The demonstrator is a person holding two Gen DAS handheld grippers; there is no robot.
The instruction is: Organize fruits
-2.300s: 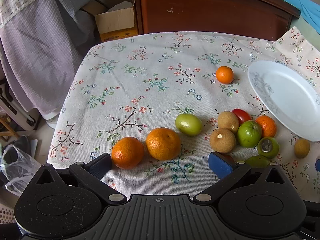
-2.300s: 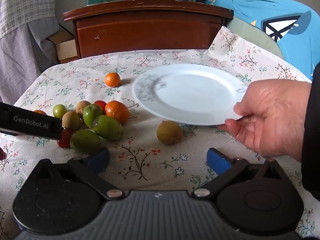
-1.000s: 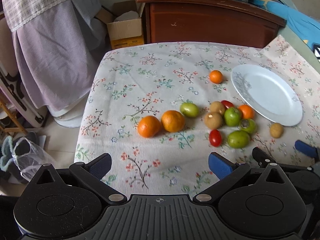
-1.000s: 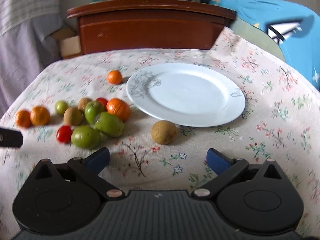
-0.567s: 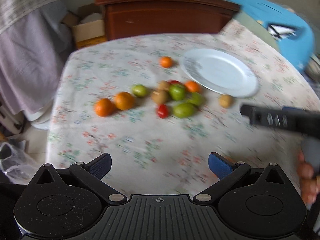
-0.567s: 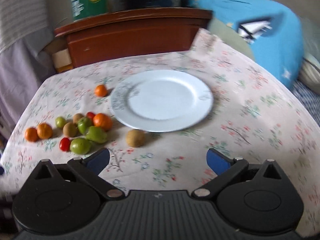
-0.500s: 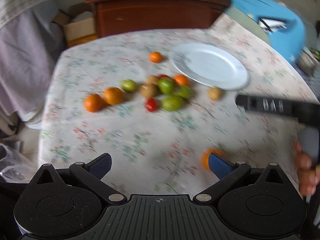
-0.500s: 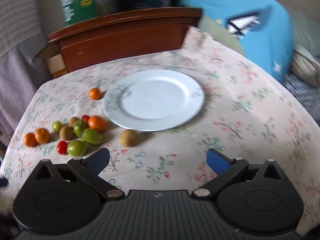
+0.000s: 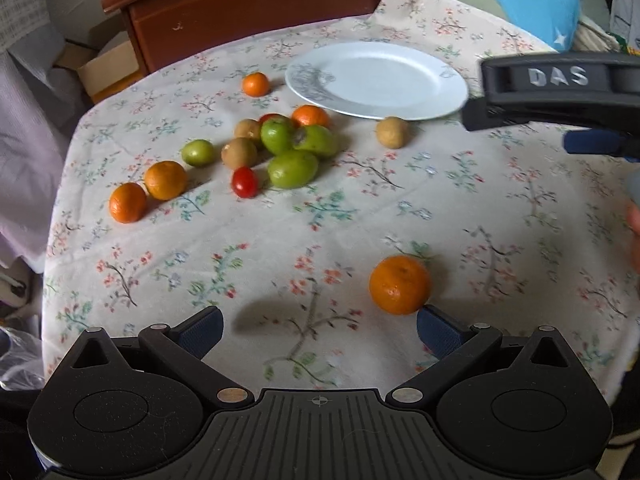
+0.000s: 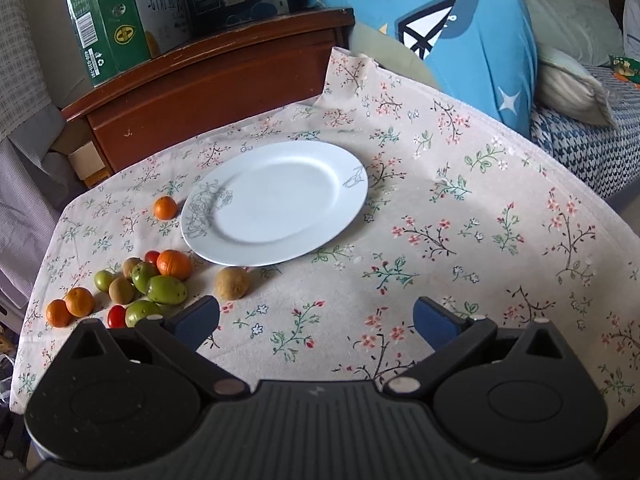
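A white plate [image 10: 276, 200] lies empty on the flowered tablecloth [image 10: 460, 240]; it also shows far right in the left wrist view as the plate [image 9: 376, 80]. Left of it sits a cluster of green, brown and orange fruits [image 9: 288, 144] with a red tomato [image 9: 245, 182]. Two oranges [image 9: 146, 192] lie further left, a small orange [image 9: 256, 84] behind, and a brown fruit [image 9: 392, 132] by the plate's rim. A lone orange [image 9: 400, 285] rests just ahead of the right finger of my left gripper [image 9: 316, 330], which is open and empty. My right gripper [image 10: 316, 318] is open, empty, above the near cloth.
A dark wooden cabinet [image 10: 208, 80] with cartons [image 10: 128, 12] stands behind the table. A blue cushion [image 10: 472, 36] and bedding lie to the right. Cloth-draped furniture and a cardboard box [image 9: 108, 68] stand at the left. The right tool's black body [image 9: 556, 80] crosses the left view.
Both grippers have pulled back and risen, so more of the table shows. The hand at the plate's rim is gone. A lone orange has come into the left view near the front.
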